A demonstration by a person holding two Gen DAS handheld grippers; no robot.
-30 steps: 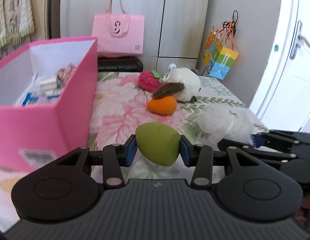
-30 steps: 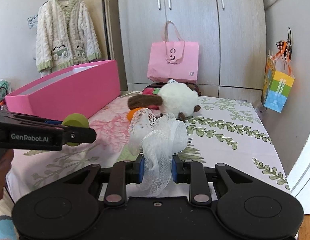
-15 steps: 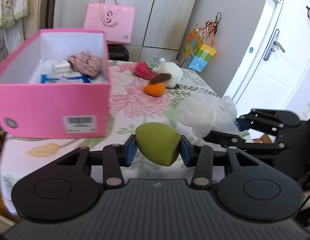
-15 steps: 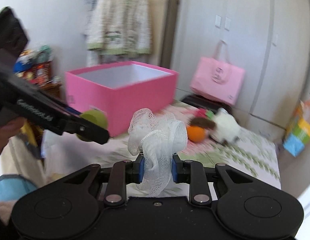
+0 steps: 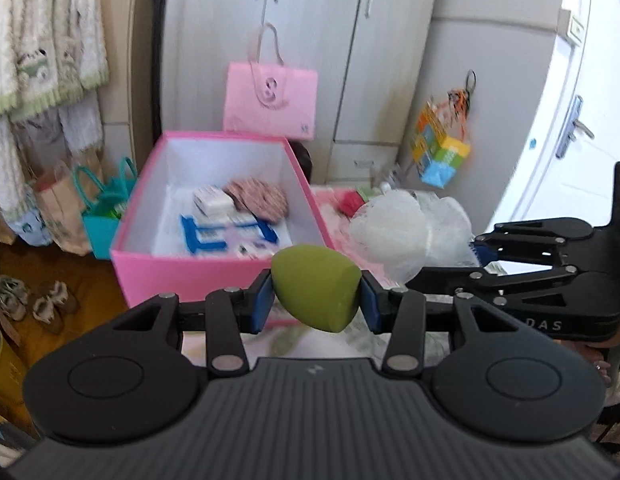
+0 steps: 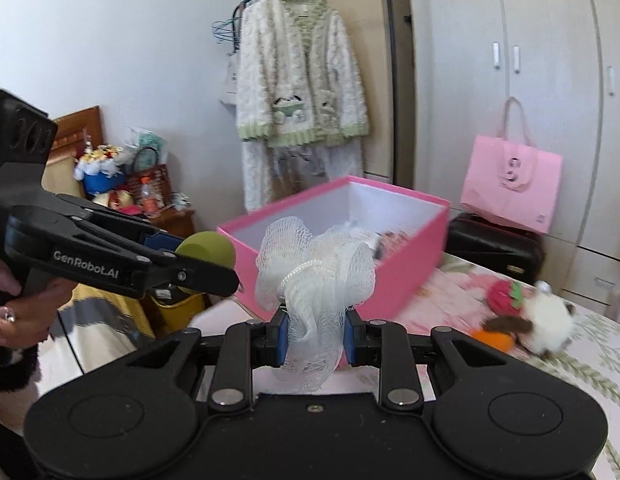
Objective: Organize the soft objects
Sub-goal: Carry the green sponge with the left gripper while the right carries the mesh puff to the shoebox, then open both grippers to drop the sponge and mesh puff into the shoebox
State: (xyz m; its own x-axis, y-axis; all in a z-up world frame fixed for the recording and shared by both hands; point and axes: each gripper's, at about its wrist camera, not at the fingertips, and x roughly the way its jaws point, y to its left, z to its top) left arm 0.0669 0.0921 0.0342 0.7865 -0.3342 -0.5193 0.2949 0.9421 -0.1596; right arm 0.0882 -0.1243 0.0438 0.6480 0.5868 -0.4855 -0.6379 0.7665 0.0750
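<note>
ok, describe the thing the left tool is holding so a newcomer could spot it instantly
Start at the open pink box on the floral-covered table. Just in front of its near wall, the left tool pinches a green sponge between its blue pads. It is smooth, solid and egg-shaped, unlike the frilly white mesh pouf held in the right tool beside it.

Matt green sponge (image 5: 315,287); white open-weave mesh pouf (image 6: 314,280); smooth pink cardboard box (image 5: 182,266); fluffy knit cardigan (image 6: 300,76).

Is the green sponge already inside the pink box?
No, the green sponge sits clamped between the left gripper's jaws, short of the pink box.
</note>
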